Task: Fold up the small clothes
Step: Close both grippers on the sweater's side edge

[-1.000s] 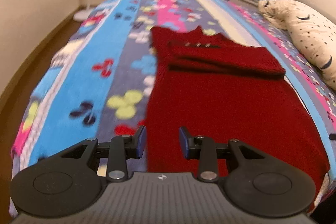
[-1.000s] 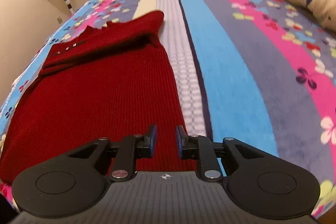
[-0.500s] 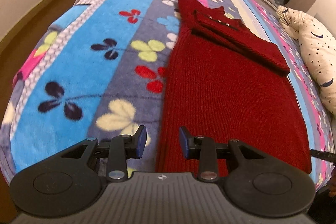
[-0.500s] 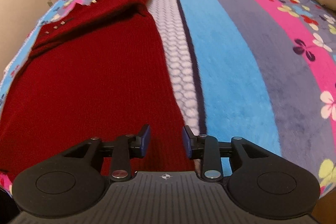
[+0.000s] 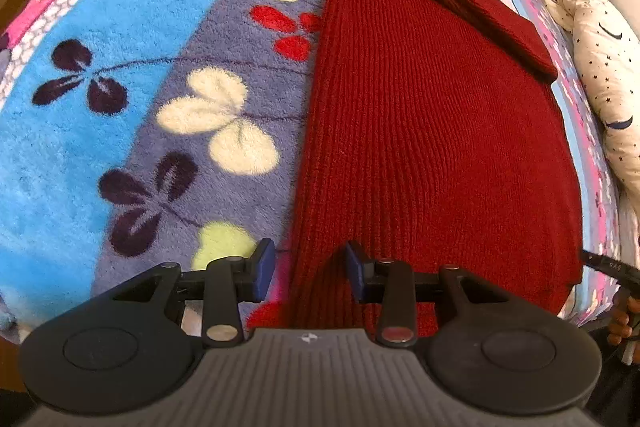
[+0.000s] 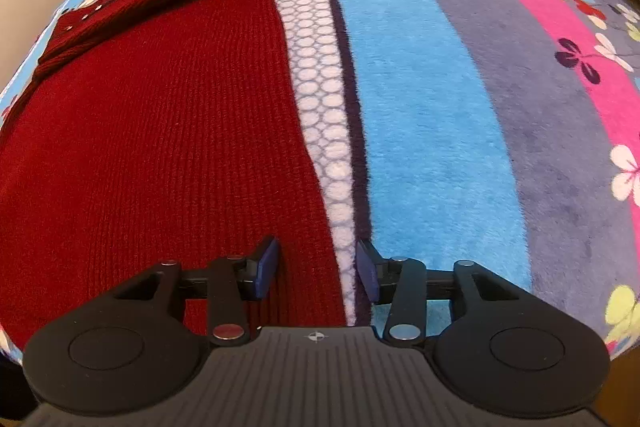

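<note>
Sweater [image 5: 432,131] is lying flat on the bed blanket [image 5: 132,131], both grippers [image 5: 307,269] [image 6: 317,267] hovering spread apart over its near hem corners, ideally pinching both layers evenly.

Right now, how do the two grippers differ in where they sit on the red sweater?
The left gripper straddles the red sweater's left bottom corner, beside the flowered blanket; the right gripper straddles its right edge, next to the white dotted stripe. The left gripper's gap shows mostly knit; the right's shows knit and blanket. Both are open, low at the hem.
</note>
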`<state>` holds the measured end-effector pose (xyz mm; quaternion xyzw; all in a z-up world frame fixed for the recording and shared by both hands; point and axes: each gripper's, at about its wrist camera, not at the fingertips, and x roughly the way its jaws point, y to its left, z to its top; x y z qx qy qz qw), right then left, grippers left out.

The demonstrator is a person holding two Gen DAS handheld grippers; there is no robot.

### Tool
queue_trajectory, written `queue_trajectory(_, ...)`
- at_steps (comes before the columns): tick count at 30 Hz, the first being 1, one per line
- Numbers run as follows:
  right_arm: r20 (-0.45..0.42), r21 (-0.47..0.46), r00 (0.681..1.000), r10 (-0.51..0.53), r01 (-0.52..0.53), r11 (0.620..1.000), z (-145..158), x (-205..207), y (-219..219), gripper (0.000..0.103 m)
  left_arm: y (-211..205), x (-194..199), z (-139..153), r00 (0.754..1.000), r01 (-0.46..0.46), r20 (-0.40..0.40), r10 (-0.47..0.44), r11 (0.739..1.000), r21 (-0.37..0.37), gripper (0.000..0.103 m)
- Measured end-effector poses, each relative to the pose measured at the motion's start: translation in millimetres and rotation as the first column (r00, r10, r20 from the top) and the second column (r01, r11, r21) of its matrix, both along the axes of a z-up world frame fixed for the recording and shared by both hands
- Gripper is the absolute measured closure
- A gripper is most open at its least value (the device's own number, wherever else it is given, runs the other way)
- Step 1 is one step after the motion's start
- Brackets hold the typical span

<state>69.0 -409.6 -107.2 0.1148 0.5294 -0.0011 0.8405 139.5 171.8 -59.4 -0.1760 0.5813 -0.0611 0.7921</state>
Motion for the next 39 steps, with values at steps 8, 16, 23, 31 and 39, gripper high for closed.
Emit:
queue_trajectory(8, 0.133, 0.083, 0.990, -0.040, 0.029, 0.996, 23.5, -7.5, -13.3, 0.096, 4.6, -15.1, 36.7, 0.975, -0.006, 0.220, 0.009, 1.000, -0.015, 0.096)
queue_trajectory(16, 0.122, 0.117, 0.986, -0.114, 0.100, 0.988, 21.9, -10.8, -33.7, 0.097, 10.6, -18.0, 21.1, 0.990, -0.074, 0.118, 0.074, 0.997, -0.010, 0.094)
queue_trajectory(23, -0.013, 0.119, 0.996, -0.091, 0.092, 0.989, 3.3, -2.6, -26.5, 0.064, 16.2, -7.5, 1.4, 0.996, -0.088, 0.023, 0.089, 0.996, -0.022, 0.069)
queue_trajectory(31, -0.018, 0.063, 1.000, 0.010, -0.009, 0.998, 3.3, -5.6, -5.9, 0.078, 2.1, -4.8, -1.1, 0.999, -0.013, 0.035, 0.012, 1.000, 0.015, 0.090)
queue_trajectory(39, 0.177, 0.179, 0.983, -0.057, 0.025, 0.984, 35.0, -19.3, -26.7, 0.093, 0.2, -20.0, 30.8, 0.980, -0.007, 0.200, 0.009, 1.000, -0.011, 0.092)
